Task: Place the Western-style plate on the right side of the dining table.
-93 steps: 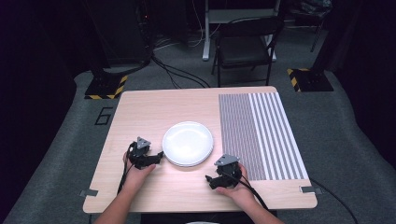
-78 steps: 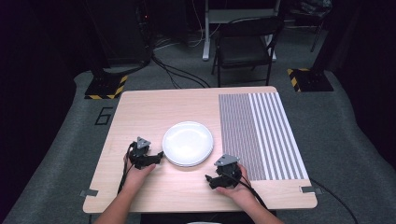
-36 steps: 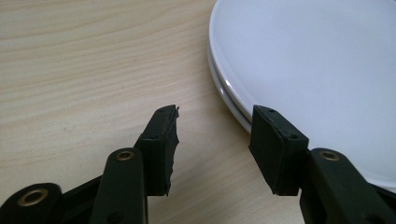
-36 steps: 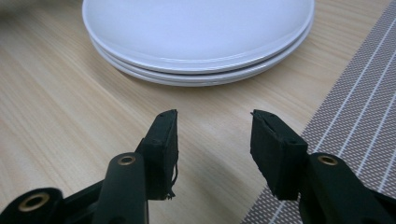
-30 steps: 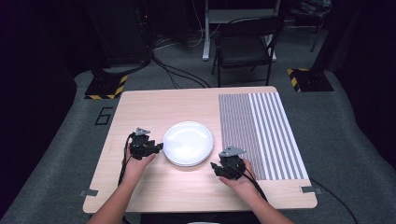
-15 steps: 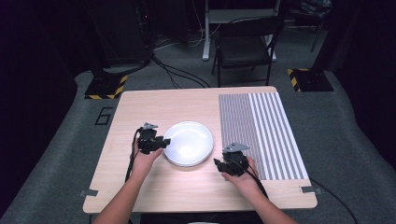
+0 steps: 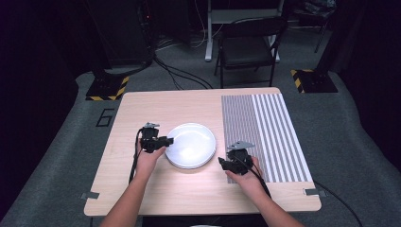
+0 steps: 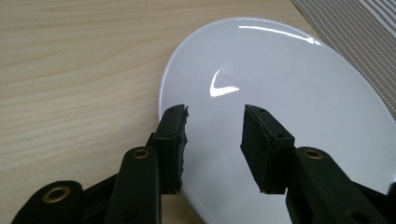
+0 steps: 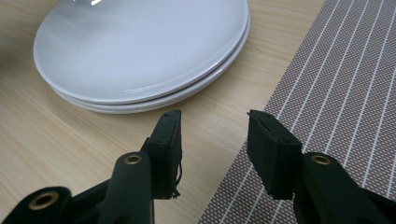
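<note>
1. Left gripper (image 7: 166, 141) hangs at the left rim of the stacked round white ceramic plates (image 7: 191, 144), its black jaws spread, tips over the rim in the left gripper view (image 8: 212, 140). Nothing is pinched yet.
2. Right gripper (image 7: 222, 163) sits apart from the stack, near its lower right edge, jaws likewise spread and empty (image 9: 214, 144); it hovers where the bare light wooden table (image 7: 156, 106) meets the grey striped woven placemat (image 7: 265, 127).
3. Those plates lie near the middle of the table, just left of the placemat. From the right gripper view you can see two of them (image 9: 140, 56), one nested on the other.
4. Judging by the reach, the step in hand is taking the top plate by its rim. Get one jaw under the upper lip and one above it, not around both rims at once.
5. Close slowly: glazed ceramic is likely slippery, and a shallow bite could let it slide out.
6. Your left hand (image 7: 149, 158) comes in low with the forearm angled toward the stack, gripper pointing right. Your right hand (image 7: 246, 177) points its gripper left toward the plates.
</note>
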Motion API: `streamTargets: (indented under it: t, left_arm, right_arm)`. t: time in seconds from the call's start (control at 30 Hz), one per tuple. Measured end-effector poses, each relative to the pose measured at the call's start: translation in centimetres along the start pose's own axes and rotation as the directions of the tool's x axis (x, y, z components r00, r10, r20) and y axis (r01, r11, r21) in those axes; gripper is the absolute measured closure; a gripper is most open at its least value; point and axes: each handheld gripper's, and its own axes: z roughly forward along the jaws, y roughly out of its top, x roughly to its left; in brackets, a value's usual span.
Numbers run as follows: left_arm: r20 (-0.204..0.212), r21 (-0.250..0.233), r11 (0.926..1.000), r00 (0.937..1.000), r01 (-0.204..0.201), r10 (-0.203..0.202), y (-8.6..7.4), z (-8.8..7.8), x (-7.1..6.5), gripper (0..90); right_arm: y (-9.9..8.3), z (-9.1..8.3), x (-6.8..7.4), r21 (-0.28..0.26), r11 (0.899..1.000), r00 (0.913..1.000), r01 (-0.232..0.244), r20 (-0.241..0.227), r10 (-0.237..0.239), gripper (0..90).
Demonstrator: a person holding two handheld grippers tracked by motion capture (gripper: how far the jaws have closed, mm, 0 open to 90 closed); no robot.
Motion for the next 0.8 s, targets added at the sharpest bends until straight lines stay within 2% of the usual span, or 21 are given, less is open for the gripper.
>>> streamTargets:
  t: [0.07,0.1,0.27,0.3,0.53,0.63,0.7,0.8]
  left_arm:
    - [-0.002,0.001,1.0,1.0,0.005,-0.005,0.0,-0.1,0.2,59.7]
    - [0.011,0.005,0.9997,0.9996,0.025,-0.025,0.0,-0.2,0.5,60.3]
    - [0.016,0.022,0.9983,0.9984,0.053,-0.054,0.0,-0.1,1.0,61.7]
    - [0.015,0.024,0.9981,0.9982,0.057,-0.058,0.0,-0.1,1.1,61.7]
    - [0.023,0.036,0.9968,0.9971,0.072,-0.073,-0.1,0.2,1.4,62.1]
    - [0.045,0.041,0.9956,0.9952,0.085,-0.087,-0.1,0.3,1.3,62.4]
    - [0.051,0.044,0.9955,0.995,0.084,-0.086,-0.1,0.3,1.3,62.6]
    - [0.013,0.034,0.9978,0.9982,0.058,-0.058,-0.1,0.3,1.1,62.3]
  right_arm:
    - [0.1,0.3,-0.1,0.001,1.0,1.0,-0.005,0.002,0.005,54.8]
    - [0.2,0.4,-0.2,0.0,1.0,0.9999,-0.014,0.009,0.014,54.8]
    - [0.5,0.9,-0.4,-0.01,1.0,0.9995,-0.025,0.016,0.025,54.8]
    - [0.6,1.0,-0.4,-0.009,0.999,0.9991,-0.038,0.017,0.038,54.8]
    - [1.1,1.5,-0.3,-0.01,0.999,0.9988,-0.047,0.015,0.047,54.8]
    - [1.3,1.7,-0.3,-0.013,0.999,0.9988,-0.046,0.015,0.046,54.8]
    - [1.4,1.7,-0.3,-0.009,0.998,0.9984,-0.055,0.014,0.055,54.8]
    - [1.5,2.0,-0.4,-0.013,0.998,0.9979,-0.064,0.008,0.064,54.8]
